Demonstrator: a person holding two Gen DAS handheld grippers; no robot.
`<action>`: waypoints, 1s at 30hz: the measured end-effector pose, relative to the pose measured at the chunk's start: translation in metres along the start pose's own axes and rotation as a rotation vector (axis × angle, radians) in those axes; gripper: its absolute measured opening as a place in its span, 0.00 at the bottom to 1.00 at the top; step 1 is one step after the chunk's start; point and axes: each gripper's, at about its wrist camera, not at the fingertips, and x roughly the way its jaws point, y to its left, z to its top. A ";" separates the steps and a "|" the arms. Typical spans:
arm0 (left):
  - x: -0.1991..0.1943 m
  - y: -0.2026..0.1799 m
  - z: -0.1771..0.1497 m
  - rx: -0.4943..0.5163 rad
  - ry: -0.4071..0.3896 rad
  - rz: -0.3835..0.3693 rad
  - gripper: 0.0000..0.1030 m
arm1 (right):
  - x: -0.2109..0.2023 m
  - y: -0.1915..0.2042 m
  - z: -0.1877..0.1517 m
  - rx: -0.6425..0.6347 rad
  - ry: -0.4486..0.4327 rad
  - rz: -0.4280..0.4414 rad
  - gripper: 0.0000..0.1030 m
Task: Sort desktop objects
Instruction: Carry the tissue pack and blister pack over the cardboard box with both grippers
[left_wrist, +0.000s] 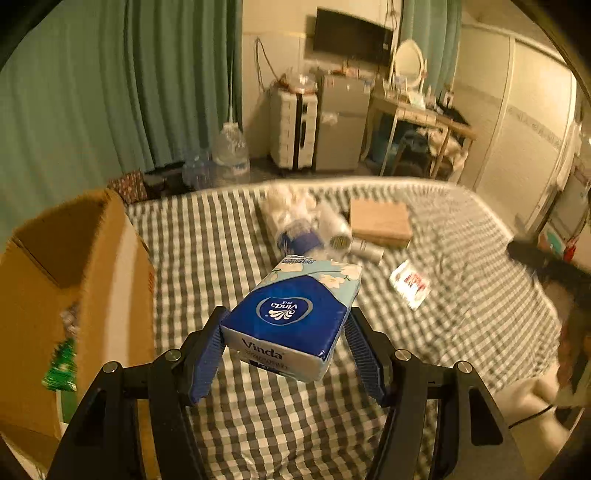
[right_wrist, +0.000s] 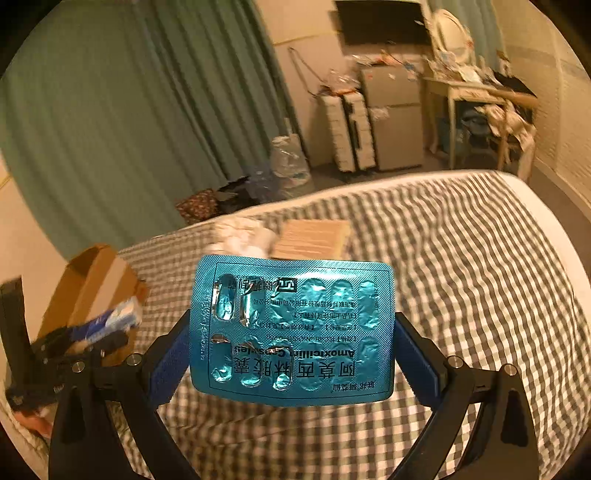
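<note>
Carrying both loads toward the cardboard box (left_wrist: 110, 266): left gripper (left_wrist: 284, 332) pinching the tissue pack (left_wrist: 291, 317), right gripper (right_wrist: 291, 332) clamping the blister sheet (right_wrist: 291, 328) (release only directly above the box's opening).

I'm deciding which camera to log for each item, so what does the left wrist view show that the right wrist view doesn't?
Only the left wrist view shows the left tongs gripping the Vinda tissue pack up close, plus the red-and-white sachet and the bottles on the bed. Only the right wrist view shows the right tongs holding the teal blister pack, several pockets already opened. Both show the checked bedsheet, the cardboard box at the left, and the flat tan box.
</note>
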 end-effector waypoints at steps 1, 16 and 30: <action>-0.008 0.002 0.004 -0.010 -0.011 -0.005 0.64 | -0.003 0.008 0.002 -0.017 -0.003 0.008 0.96; -0.137 0.108 0.037 -0.109 -0.150 0.129 0.64 | -0.051 0.201 0.037 -0.251 -0.046 0.262 0.96; -0.085 0.228 -0.036 -0.263 -0.012 0.268 0.64 | 0.074 0.345 0.041 -0.332 0.201 0.395 0.96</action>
